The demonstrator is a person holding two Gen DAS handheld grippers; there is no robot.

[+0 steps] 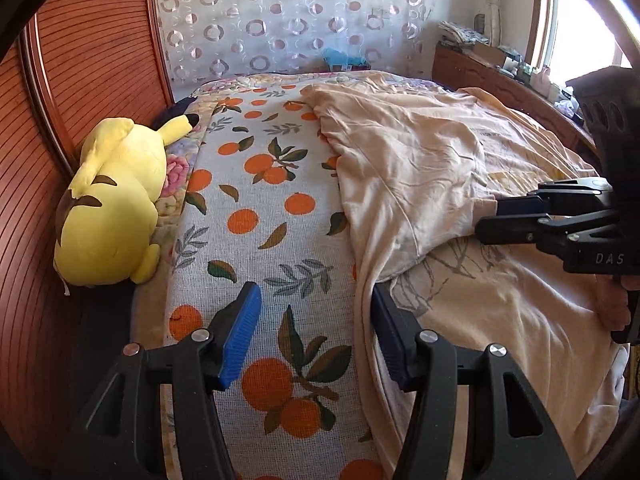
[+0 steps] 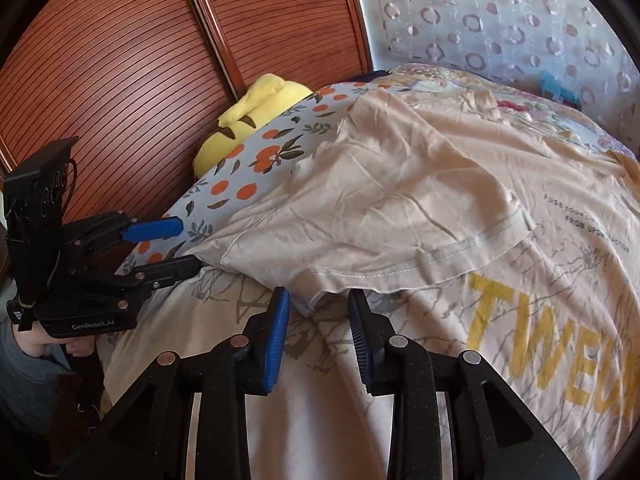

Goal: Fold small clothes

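Observation:
A cream T-shirt (image 1: 432, 168) with yellow letters (image 2: 532, 340) lies on the bed, one side with its sleeve (image 2: 400, 216) folded over the printed front. My left gripper (image 1: 316, 324) is open at the shirt's left edge; its right finger sits under the fold, its left finger over the orange-print sheet. It also shows in the right wrist view (image 2: 184, 246). My right gripper (image 2: 318, 332) is open just in front of the folded sleeve hem, holding nothing. In the left wrist view it (image 1: 490, 216) points at the fold from the right.
An orange-print sheet (image 1: 256, 216) covers the bed. A yellow plush toy (image 1: 112, 200) lies by the slatted wooden headboard (image 1: 92, 60). A patterned curtain (image 1: 296, 16) hangs behind, and a cluttered wooden cabinet (image 1: 480, 64) stands by the window.

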